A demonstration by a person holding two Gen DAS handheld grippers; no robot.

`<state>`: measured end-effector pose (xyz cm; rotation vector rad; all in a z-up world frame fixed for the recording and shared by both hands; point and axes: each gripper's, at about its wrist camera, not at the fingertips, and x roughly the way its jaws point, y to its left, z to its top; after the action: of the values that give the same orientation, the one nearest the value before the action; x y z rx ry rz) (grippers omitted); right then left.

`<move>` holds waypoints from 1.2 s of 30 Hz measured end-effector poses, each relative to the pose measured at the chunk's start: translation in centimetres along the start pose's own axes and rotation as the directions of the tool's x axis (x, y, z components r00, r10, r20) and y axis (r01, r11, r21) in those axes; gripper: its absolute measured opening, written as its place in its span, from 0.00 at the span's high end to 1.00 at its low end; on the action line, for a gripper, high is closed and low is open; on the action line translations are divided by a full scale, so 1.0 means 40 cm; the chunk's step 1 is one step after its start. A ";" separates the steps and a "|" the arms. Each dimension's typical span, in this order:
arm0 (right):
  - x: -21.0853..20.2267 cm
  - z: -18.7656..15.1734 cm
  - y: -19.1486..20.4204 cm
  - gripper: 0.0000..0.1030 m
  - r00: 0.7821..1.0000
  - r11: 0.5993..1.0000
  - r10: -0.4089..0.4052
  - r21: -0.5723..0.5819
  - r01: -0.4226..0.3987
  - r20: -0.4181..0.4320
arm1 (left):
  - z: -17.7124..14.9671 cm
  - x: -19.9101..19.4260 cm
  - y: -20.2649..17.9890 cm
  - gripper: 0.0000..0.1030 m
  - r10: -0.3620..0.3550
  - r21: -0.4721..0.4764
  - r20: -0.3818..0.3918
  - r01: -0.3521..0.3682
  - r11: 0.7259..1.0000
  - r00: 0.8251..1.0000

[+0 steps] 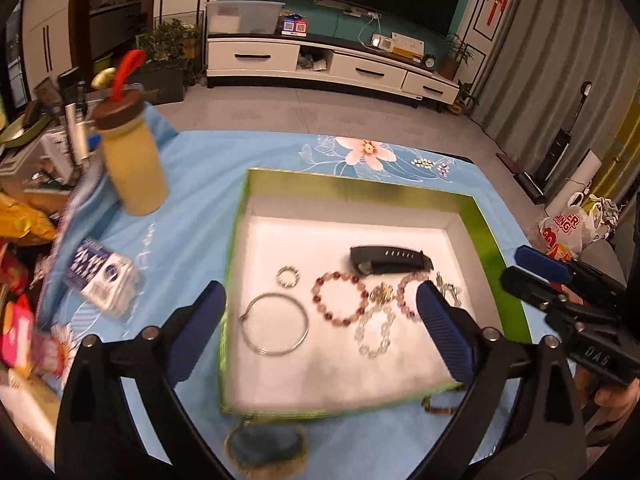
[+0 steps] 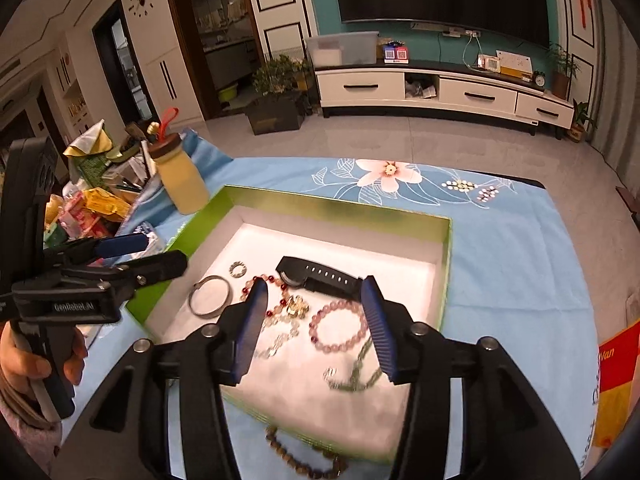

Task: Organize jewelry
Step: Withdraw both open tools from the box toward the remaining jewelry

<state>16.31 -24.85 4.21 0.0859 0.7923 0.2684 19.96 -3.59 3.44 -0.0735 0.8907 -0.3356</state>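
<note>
A green-rimmed tray [image 1: 486,224] with a white floor sat on the blue floral cloth [image 1: 200,168]. Inside lay a black watch [image 1: 390,260], a silver bangle [image 1: 275,330], pink bead bracelets [image 2: 338,328] and a small ring [image 1: 288,277]. Both the left gripper [image 1: 320,320] and right gripper [image 2: 316,316] hovered wide open, empty. The left gripper's body read "GenRobot.AI".
</note>
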 end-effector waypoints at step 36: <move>-0.139 -0.342 -0.032 0.51 0.995 0.982 0.029 0.189 -0.011 -0.095 | -0.405 -0.146 0.066 0.05 0.053 0.068 -0.095 -0.047 0.997 0.994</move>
<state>3.09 -27.92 -1.77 0.2612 0.9135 0.2171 4.73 1.98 -2.93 0.0258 0.9750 -0.3231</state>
